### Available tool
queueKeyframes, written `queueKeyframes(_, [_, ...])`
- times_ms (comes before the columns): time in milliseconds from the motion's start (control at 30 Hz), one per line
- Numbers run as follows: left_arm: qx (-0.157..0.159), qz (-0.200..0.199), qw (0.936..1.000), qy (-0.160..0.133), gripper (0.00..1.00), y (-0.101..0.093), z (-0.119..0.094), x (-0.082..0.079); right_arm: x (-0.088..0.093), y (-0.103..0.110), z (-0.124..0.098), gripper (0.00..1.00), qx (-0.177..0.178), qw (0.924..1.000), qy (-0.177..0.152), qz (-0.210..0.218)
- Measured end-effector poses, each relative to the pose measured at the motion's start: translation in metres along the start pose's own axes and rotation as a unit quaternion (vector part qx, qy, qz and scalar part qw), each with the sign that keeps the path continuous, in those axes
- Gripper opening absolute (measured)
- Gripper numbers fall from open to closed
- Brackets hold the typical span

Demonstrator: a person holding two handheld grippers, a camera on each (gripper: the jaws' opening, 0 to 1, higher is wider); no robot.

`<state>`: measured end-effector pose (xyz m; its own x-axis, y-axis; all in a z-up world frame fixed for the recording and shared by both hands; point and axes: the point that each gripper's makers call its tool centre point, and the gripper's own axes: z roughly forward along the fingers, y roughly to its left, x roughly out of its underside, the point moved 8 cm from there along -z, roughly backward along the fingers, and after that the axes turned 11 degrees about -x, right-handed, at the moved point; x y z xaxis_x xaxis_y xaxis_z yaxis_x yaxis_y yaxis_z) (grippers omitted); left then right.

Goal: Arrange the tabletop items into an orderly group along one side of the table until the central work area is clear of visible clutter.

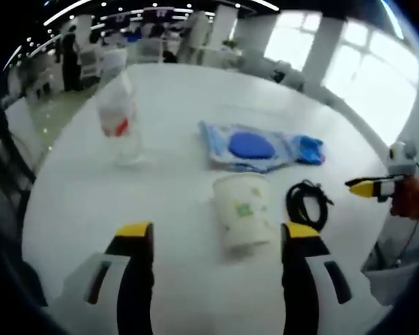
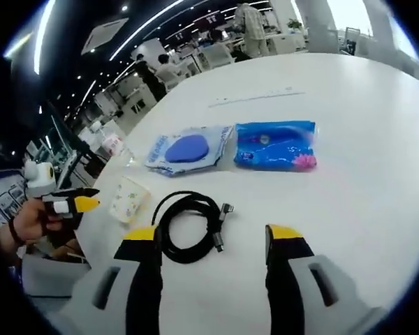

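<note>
in the left gripper view, the left gripper point(image 1: 213, 244) rises from the bottom with its two yellow-tipped jaws spread wide and nothing between them. it hangs over a round white table point(image 1: 77, 202). just ahead of the jaws, nearer the right-hand one, a white paper cup point(image 1: 243, 209) with a small green print lies on its side. to its right sits a coiled black cable point(image 1: 307, 202). beyond the cup lies a pale blue packet with a dark blue oval point(image 1: 248, 148), and a brighter blue wipes pack point(image 1: 309, 149) pokes out past its right end. further left stands a clear plastic bottle point(image 1: 119, 122) with a red band on its label, upright and well apart from the rest. at the right edge the right gripper point(image 1: 370, 187) comes in, held in a hand point(image 1: 412, 199); whether its jaws are apart cannot be told from here.

in the right gripper view, the right gripper point(image 2: 213, 248) also has its jaws spread, gripping nothing. the coiled black cable point(image 2: 188, 227) lies on the table point(image 2: 363, 202) right in front of it, between the jaw tips and closer to the left one. beyond it the pale blue packet point(image 2: 188, 150) and the blue wipes pack point(image 2: 276, 145) lie side by side, touching. the paper cup point(image 2: 129, 199) lies left of the cable, and the bottle point(image 2: 114, 146) stands further back. at the left edge the left gripper point(image 2: 73, 204) is held in a hand point(image 2: 31, 220).
</note>
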<state>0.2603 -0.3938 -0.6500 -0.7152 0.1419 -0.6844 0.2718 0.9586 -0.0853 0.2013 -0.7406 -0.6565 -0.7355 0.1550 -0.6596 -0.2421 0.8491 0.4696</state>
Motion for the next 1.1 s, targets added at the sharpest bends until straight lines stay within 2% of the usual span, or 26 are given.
queueKeyframes(233, [0.002, 0.004, 0.9999, 0.014, 0.76, 0.004, -0.004, 0.023, 0.014, 0.001, -0.01, 0.61, 0.014, 0.9997, -0.012, 0.014])
queueKeyframes(367, [0.001, -0.011, 0.9999, 0.012, 0.77, 0.006, -0.007, 0.03, 0.02, -0.001, -0.013, 0.61, 0.017, 0.9992, -0.021, 0.031])
queueKeyframes(633, [0.006, -0.013, 0.9999, 0.005, 0.81, 0.004, -0.01, 0.036, 0.028, -0.001, -0.021, 0.62, 0.016, 0.9993, -0.017, 0.03])
queueKeyframes(833, [0.006, -0.031, 0.9994, 0.011, 0.83, 0.006, -0.008, 0.048, 0.034, 0.003, -0.022, 0.63, 0.002, 0.9993, -0.021, 0.031])
queueKeyframes(1100, [0.018, -0.028, 0.9994, 0.003, 0.84, 0.001, -0.007, 0.047, 0.048, 0.004, -0.024, 0.62, -0.002, 0.9988, -0.011, 0.047])
